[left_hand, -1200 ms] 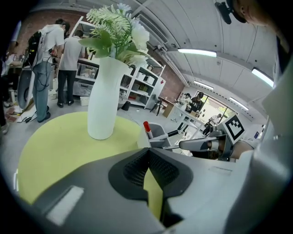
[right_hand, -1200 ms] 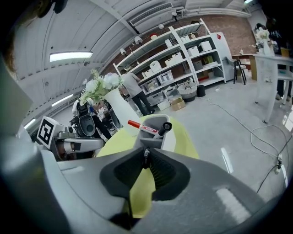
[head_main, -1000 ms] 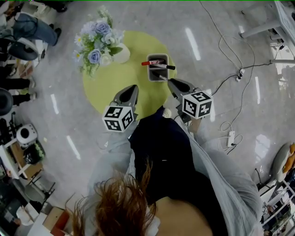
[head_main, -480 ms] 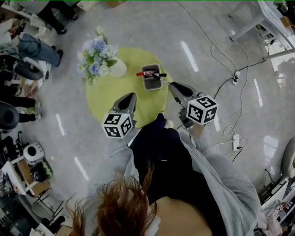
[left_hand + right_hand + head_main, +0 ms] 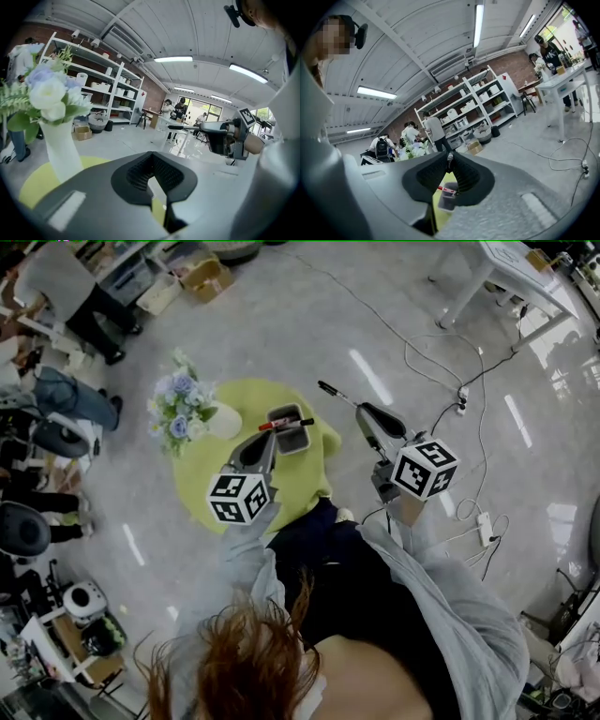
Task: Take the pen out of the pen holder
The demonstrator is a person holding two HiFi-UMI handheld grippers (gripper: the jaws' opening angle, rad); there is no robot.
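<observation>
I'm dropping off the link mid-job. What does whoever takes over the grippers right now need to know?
Right gripper: shut on the black pen, held clear of the pen holder, to its right.
Left gripper: shut, empty, near the holder over the green table.
Red pen: lying across the holder's top.
Done: black pen is out.
Left: set it down; take the red pen too if wanted.

Pen holder [image 5: 292, 434] on round table [image 5: 302, 480], flower vase [image 5: 222, 421] to its left.

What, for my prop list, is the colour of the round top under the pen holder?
Yellow-green; the round top shows best in the head view.
</observation>
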